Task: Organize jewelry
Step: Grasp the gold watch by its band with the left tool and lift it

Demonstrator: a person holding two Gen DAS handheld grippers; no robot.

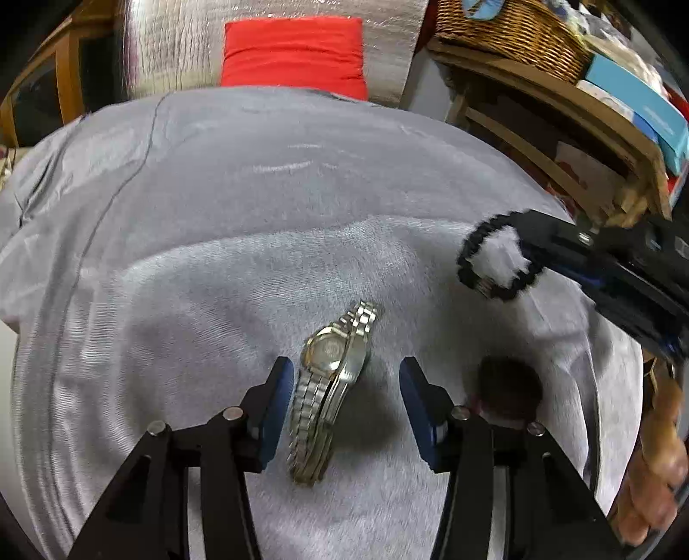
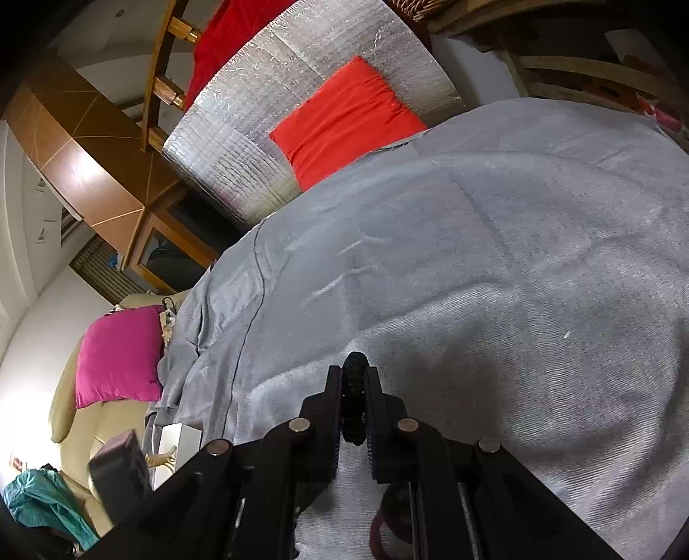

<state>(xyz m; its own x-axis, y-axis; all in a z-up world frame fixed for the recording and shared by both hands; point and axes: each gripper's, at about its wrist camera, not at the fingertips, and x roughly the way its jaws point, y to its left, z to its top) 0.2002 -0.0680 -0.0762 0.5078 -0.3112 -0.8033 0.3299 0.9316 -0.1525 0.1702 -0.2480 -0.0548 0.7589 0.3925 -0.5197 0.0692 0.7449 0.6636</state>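
1. the left gripper (image 1: 346,405) is hovering with jaws apart, straddling the watch (image 1: 329,387).
2. the watch is lying on the grey blanket (image 1: 215,258), its long axis running along the fingers.
3. the right gripper (image 2: 354,402) is clamping a black bracelet (image 2: 354,387) clear of the blanket.

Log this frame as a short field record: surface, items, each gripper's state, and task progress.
surface: grey woven blanket
item 1: silver metal-link wristwatch, lying on the blanket between the open fingers of the left gripper, not gripped
item 2: black beaded ring-shaped bracelet, held above the blanket
left gripper: open, straddling the wristwatch
right gripper: shut on the bracelet
background: red cushion, wicker basket
progress: bracelet lifted; wristwatch not yet picked up
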